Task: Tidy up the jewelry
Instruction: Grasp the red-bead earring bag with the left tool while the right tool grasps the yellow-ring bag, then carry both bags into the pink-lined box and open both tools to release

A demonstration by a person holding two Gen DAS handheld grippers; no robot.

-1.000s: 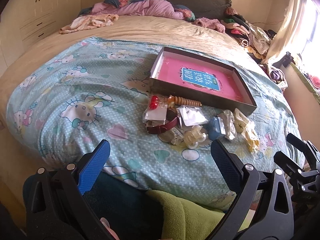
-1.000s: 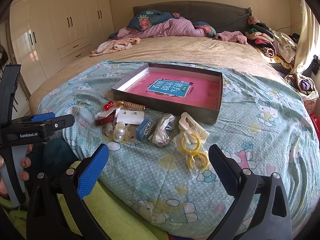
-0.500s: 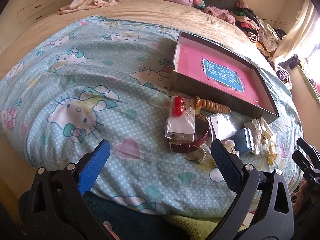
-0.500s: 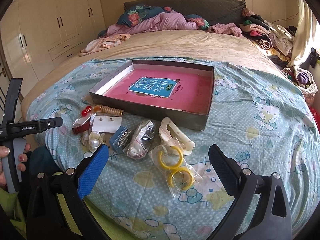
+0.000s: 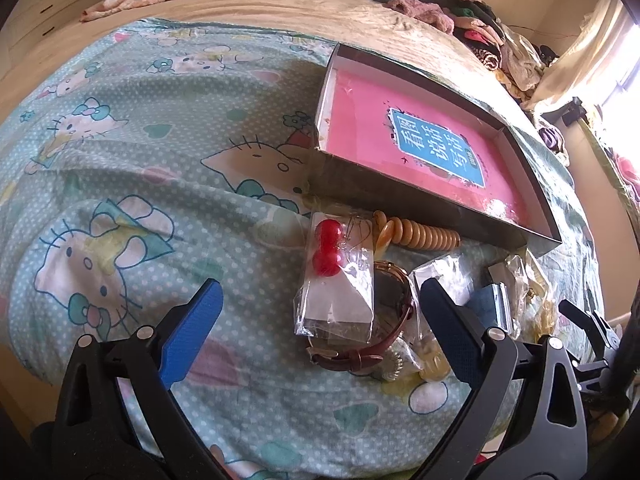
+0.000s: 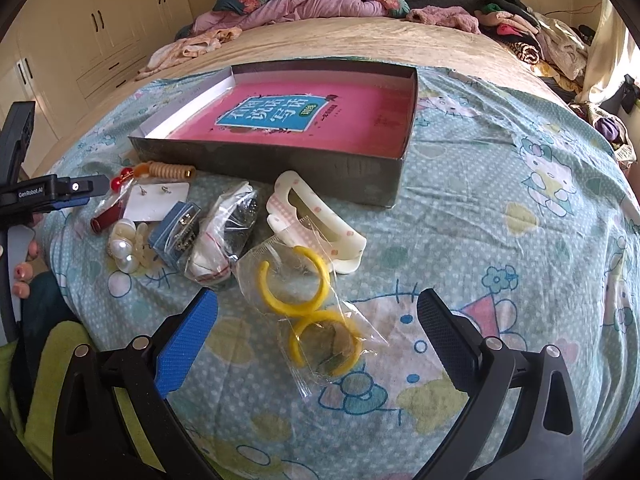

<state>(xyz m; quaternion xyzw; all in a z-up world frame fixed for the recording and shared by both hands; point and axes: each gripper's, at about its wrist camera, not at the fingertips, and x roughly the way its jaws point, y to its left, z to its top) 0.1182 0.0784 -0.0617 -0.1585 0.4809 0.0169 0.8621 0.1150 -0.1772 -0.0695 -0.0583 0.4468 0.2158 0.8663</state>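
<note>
We hold both grippers over a bed covered with a cartoon-cat sheet [image 6: 520,184]; our left gripper [image 5: 320,320] has its blue-padded fingers spread wide with nothing between them, poised just above a clear bag of red bead earrings [image 5: 334,276] that lies on the sheet; under that bag's right edge sits a brown-strapped watch [image 5: 372,344], and beyond it, against the tray wall, a string of tan wooden beads [image 5: 424,234]. From the right wrist camera the jewelry runs in a loose row along the near wall of a shallow grey tray [image 6: 264,164] with a pink printed floor; going left to right we see a white earring card [image 6: 156,202], a cluster of pearl pieces [image 6: 124,248], a small blue box [image 6: 178,228], a crumpled clear bag with dark contents [image 6: 224,236], a cream hair claw [image 6: 316,220] and a clear bag of two yellow hoops [image 6: 312,308]. Our right gripper [image 6: 316,320] is likewise released, fingers well apart, with the yellow hoop bag lying on the sheet between and just ahead of them; none of the pieces is inside the tray.
</note>
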